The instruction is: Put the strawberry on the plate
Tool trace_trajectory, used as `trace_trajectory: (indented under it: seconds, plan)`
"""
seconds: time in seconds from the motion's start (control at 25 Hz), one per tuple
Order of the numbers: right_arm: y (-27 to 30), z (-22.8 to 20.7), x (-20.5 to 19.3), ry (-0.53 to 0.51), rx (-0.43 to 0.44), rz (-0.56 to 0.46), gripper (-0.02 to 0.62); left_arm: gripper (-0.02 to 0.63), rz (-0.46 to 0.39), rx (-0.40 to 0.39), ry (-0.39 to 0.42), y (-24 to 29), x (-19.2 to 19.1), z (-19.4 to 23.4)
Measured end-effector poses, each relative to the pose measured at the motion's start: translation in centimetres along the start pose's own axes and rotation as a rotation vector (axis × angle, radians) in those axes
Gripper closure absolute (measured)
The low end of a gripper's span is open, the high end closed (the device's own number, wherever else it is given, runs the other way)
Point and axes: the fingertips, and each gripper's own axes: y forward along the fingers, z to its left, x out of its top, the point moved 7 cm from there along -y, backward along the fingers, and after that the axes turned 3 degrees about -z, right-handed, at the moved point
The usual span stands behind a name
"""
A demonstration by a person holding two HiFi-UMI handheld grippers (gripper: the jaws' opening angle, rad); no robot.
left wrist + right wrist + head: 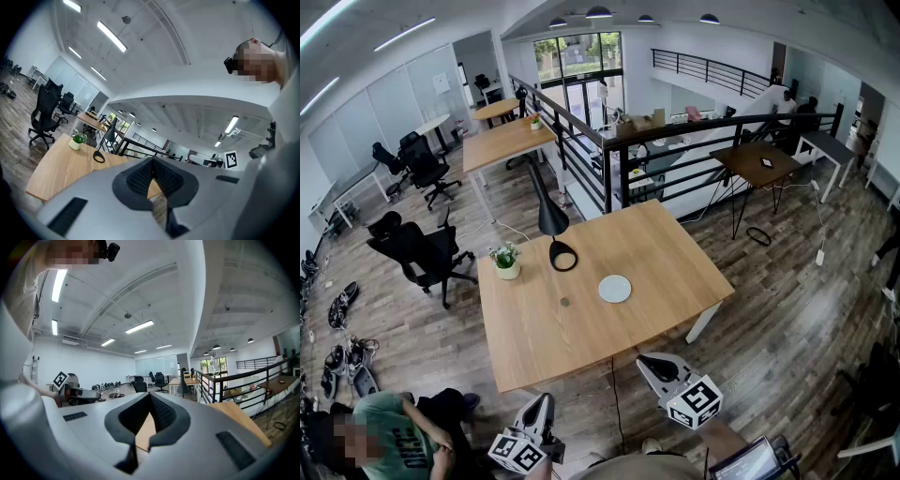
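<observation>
A round white plate [615, 289] lies near the middle of the wooden table [675, 272]. A small dark spot [564, 302] sits on the table left of the plate; it is too small to tell whether it is the strawberry. My left gripper [546, 399] [152, 161] is below the table's near edge, off the table, its jaws shut with nothing between them. Off the near edge further right, my right gripper [645, 361] [150, 397] is also shut and holds nothing. Both gripper views look up across the table into the room, and neither shows the plate.
A potted plant [505, 261] and a black desk lamp [553, 225] stand at the table's far left. A black railing [675, 150] runs behind the table. An office chair [417, 251] stands to the left, and a seated person [394, 441] is at lower left.
</observation>
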Motion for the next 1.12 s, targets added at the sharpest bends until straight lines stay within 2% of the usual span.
trace_trajectory:
  seconds: [0.4,0.56,0.64,1.12]
  plan:
    - [0.3,0.4,-0.2,0.002,-0.009,-0.002,0.594,0.604,0.003,-0.003,-0.008,-0.3,-0.2,0.6]
    - [0.0,0.3,-0.3,0.074,0.009,-0.013,0.591,0.604,0.013,-0.007,-0.013,-0.3,-0.6,0.3]
    - [-0.3,0.4,-0.5,0.090,0.022,-0.010,0.544,0.604,0.017,-0.009,-0.014,-0.3,-0.8,0.1]
    - [-1.8,0.4,-0.5,0.056,0.028,0.001,0.543,0.604,0.021,-0.015,-0.010,0.1,-1.6,-1.5]
